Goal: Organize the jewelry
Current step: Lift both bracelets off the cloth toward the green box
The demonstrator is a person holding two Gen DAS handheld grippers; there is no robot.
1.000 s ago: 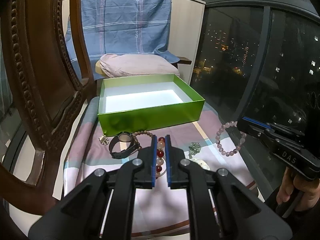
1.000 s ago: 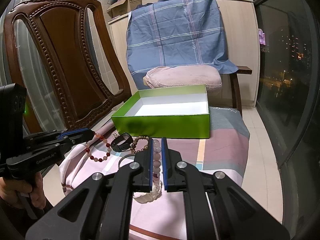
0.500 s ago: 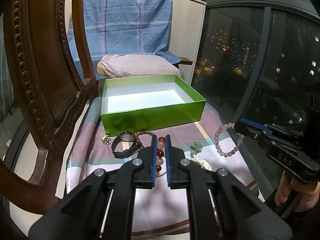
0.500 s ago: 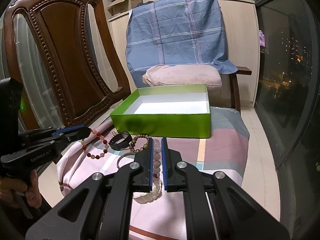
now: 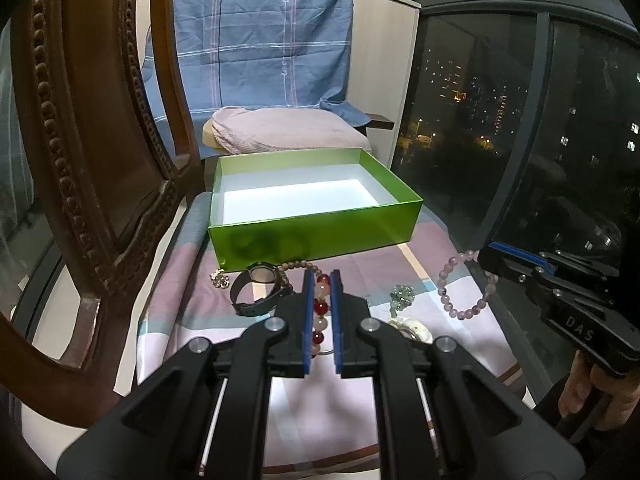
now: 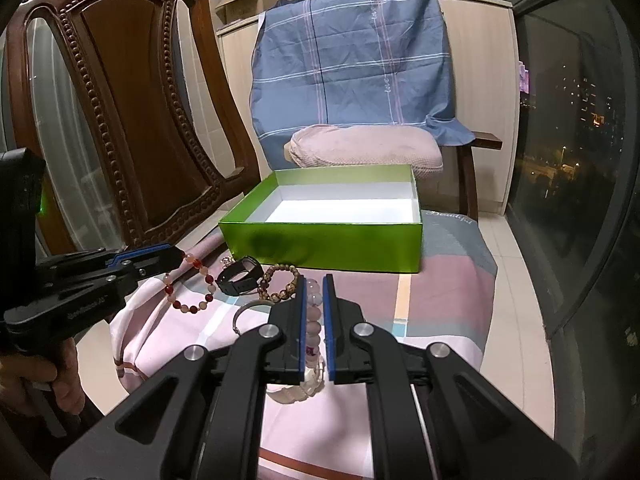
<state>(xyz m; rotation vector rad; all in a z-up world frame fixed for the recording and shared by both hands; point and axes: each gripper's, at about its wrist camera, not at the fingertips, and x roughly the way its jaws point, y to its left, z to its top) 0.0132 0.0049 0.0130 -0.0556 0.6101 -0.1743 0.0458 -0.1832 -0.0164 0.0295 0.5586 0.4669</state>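
Observation:
An open green box (image 5: 316, 236) with a white inside stands at the far end of the cloth-covered seat; it also shows in the right wrist view (image 6: 324, 244). My left gripper (image 5: 321, 280) is shut on a red and pink bead bracelet (image 5: 320, 308), which hangs from it above the cloth in the right wrist view (image 6: 188, 292). My right gripper (image 6: 314, 284) is shut on a pale purple bead bracelet (image 6: 314, 320), seen hanging in the left wrist view (image 5: 464, 288). Both grippers are in front of the box.
On the cloth lie a black watch (image 5: 256, 292), a brown bead bracelet (image 6: 280, 284), a small silver piece (image 5: 219, 278), a green bead piece (image 5: 400, 294), a white bangle (image 5: 412, 326) and a metal ring (image 6: 248, 312). A carved wooden chair back (image 6: 132, 120) stands at the left.
Both grippers have moved slightly towards the box and lifted a little, each with its bracelet still held. The things on the cloth have not moved.

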